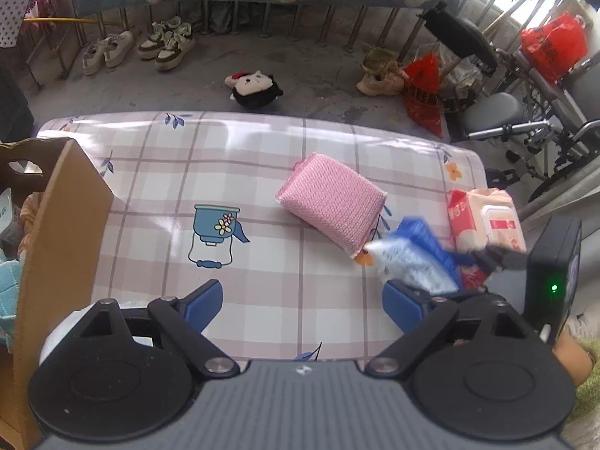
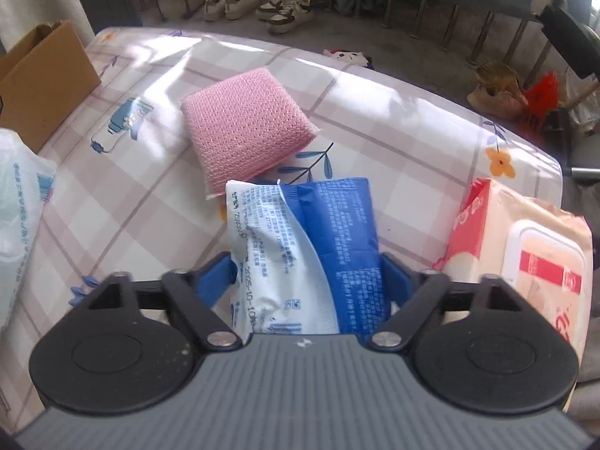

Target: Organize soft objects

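Note:
My right gripper is shut on a blue and white tissue pack, held above the table; the pack also shows blurred in the left wrist view. A pink mesh sponge lies on the checked tablecloth just beyond it, also seen in the left wrist view. A pink wet-wipe pack stands at the right edge, also in the left wrist view. My left gripper is open and empty over the table's near side.
A cardboard box with soft items stands at the table's left, also in the right wrist view. A white plastic bag lies left. A plush doll, shoes and red bags are on the floor beyond.

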Tool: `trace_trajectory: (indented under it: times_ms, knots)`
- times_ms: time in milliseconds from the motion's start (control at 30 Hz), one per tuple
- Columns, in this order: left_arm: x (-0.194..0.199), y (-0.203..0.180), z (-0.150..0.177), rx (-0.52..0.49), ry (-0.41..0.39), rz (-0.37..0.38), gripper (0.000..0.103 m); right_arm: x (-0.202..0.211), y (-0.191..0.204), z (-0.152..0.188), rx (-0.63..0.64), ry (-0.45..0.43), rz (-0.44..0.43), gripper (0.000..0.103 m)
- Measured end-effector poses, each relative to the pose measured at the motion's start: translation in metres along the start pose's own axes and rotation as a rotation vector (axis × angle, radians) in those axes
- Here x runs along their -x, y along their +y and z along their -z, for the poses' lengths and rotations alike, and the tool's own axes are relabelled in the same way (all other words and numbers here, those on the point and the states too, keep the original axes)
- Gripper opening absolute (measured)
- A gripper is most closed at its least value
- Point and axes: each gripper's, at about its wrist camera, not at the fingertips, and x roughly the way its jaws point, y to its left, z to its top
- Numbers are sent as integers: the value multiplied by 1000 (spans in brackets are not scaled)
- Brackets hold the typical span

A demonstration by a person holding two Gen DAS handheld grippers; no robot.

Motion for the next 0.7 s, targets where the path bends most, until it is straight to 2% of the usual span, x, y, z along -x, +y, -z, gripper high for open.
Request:
trace_trajectory:
  times_ms: [67, 233, 300, 367, 400, 467, 600, 700]
  knots:
    - [7, 3, 1, -2, -19, 2, 93, 2, 3, 6, -61, 22, -75, 77]
    - [15, 13, 3, -1, -42, 13, 93, 8, 43, 23, -62, 100, -320, 80]
    - [16, 20, 3, 16, -43, 19, 93, 15, 48, 16, -43, 71, -401, 85]
    - [19, 27, 3, 33, -49, 22, 93, 27, 45, 1, -25, -21, -367, 99]
    - [21, 30, 3, 41, -53, 21, 93, 30, 42, -8, -13, -70, -335, 102]
    - [25, 37, 3, 58, -60, 18, 94, 23, 36, -30, 18, -121, -250, 102]
    - [33, 50, 2, 104, -69, 14, 94, -24, 32, -67, 81, -124, -125, 102]
    - [38, 58, 1, 131, -71, 6, 95, -61, 36, -86, 166, -103, -83, 102]
